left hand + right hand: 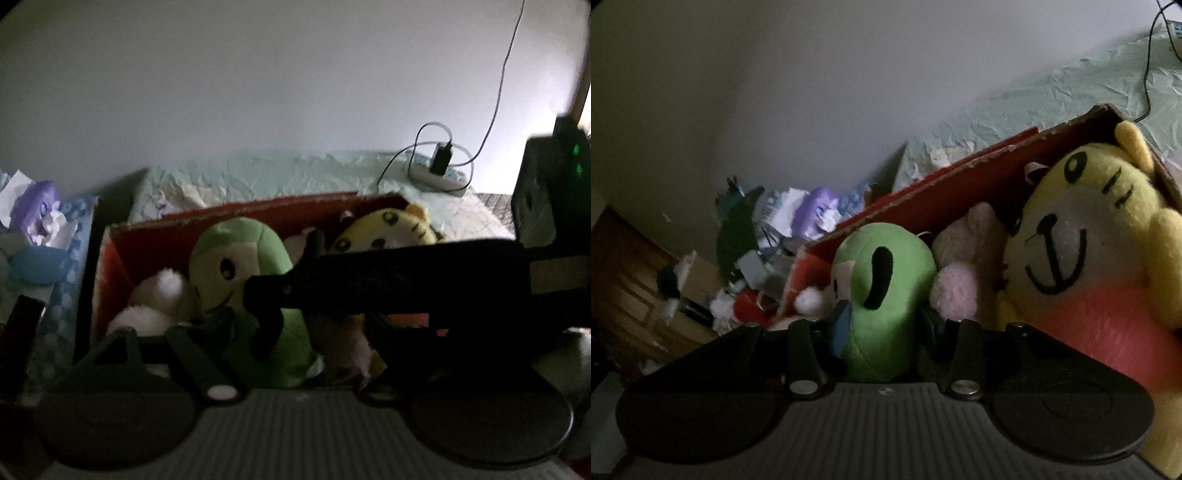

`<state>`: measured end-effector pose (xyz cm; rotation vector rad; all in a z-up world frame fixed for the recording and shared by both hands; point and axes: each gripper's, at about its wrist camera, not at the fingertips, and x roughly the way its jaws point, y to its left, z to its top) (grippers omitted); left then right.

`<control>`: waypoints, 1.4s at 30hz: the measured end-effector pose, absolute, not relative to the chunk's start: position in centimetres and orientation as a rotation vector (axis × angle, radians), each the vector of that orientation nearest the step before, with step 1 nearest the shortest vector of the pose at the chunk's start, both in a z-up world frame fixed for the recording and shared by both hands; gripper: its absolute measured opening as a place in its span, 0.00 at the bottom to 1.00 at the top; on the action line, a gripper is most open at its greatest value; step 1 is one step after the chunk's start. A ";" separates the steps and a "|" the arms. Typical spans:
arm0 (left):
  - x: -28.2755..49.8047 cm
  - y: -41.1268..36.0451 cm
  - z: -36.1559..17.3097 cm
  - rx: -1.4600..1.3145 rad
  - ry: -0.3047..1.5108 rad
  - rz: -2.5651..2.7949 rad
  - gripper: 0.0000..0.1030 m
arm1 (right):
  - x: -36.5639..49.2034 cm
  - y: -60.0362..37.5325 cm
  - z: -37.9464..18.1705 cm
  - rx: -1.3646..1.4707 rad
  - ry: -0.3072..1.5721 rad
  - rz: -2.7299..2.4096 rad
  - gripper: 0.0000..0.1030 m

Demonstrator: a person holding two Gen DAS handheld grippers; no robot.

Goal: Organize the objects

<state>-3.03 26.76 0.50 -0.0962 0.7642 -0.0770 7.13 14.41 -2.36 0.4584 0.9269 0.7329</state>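
While the room is dim, both views show a red box [960, 181] of plush toys on a pale green sheet [258, 173].

Right gripper [886, 325]: clenched on the green plush [882, 291], one finger on each side of its body; in the left view it reaches in from the right as a dark bar [262, 314] across that toy.
Left gripper [295, 354]: only its left finger shows clearly, the right one is lost behind the other gripper; I cannot tell whether it is clenched or released.
Green plush: upright in the near part of the box, left of centre, touching the pink plush [956, 295].
Yellow plush [1071, 236]: in the right end of the box, face up, leaning on the far wall.
White plush [155, 295]: left end of the box, beside the green one.
Clutter [798, 221]: papers and a purple item, left of the box.
Charger [441, 160]: far right on the sheet, plugged into a white strip, cable looped around it.
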 end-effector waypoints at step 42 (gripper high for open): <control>-1.6 26.9 -1.7 -0.126 0.883 0.000 0.97 | 8.5 12.1 -3.6 0.594 0.980 0.821 0.42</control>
